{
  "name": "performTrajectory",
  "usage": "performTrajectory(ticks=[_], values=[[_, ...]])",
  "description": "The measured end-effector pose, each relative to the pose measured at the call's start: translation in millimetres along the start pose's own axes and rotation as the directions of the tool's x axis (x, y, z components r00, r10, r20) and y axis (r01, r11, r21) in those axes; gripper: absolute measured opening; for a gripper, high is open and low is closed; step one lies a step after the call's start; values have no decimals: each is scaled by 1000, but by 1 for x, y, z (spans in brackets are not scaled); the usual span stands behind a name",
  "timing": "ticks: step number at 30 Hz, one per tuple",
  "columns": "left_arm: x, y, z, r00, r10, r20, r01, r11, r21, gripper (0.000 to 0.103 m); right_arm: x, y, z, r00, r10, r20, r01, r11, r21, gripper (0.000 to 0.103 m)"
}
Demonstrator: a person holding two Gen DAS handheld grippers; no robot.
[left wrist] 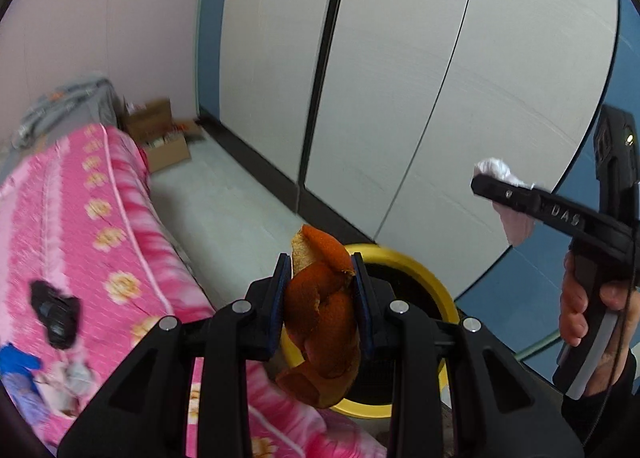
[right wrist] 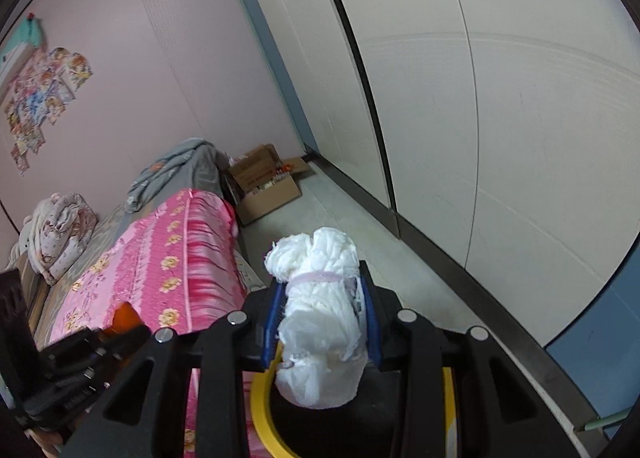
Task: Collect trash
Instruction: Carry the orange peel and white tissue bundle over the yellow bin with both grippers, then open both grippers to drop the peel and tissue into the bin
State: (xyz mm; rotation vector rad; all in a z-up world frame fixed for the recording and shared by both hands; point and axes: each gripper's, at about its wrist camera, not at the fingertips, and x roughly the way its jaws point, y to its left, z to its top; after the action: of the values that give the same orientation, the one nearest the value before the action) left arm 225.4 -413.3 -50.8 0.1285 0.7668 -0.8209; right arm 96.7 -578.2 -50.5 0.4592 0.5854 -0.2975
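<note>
My left gripper (left wrist: 322, 272) is shut on a curled orange peel (left wrist: 322, 318), which hangs over the yellow-rimmed black bin (left wrist: 412, 266) beside the bed. My right gripper (right wrist: 322, 290) is shut on a crumpled white wad of tissue (right wrist: 320, 322), held just above the same bin's yellow rim (right wrist: 262, 410). In the left wrist view the right gripper (left wrist: 492, 187) shows at the right with the white wad (left wrist: 498, 169), held by a person's hand (left wrist: 580, 310). The left gripper (right wrist: 100, 342) and a bit of the peel (right wrist: 126, 318) show at the lower left of the right wrist view.
A bed with a pink flowered cover (left wrist: 80, 225) runs along the left, with a black object (left wrist: 54, 312) and small scraps (left wrist: 60, 378) on it. An open cardboard box (right wrist: 264, 181) stands on the pale floor (left wrist: 224, 209) at the bed's far end. White wardrobe doors (left wrist: 400, 77) line the right.
</note>
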Motion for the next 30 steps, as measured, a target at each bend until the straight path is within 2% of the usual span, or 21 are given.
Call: performTrajectory(ticks=[5,9,17,22,30], values=[[43,-4,-23,996,-37,-83,35,999,-24,28,29,-12,-11,999,-10,-47,11,1000,23,32],[64,-5,-35,991,-64,-118,61,998,-26,28,46,-19,-16,997,-12,-72,16,999,45,32],[75,-5,-45,987,-108,-122,106,994,-23,30,50,-23,-19,998,-25,-59,28,998,52,34],[71,0,-44,988,-124,-96,121,992,-31,53,44,-24,-21,998,-59,-32,61,997,47,43],[38,6,-39,995,-94,-41,93,995,-24,70,32,-23,-22,996,-88,-10,89,994,57,48]])
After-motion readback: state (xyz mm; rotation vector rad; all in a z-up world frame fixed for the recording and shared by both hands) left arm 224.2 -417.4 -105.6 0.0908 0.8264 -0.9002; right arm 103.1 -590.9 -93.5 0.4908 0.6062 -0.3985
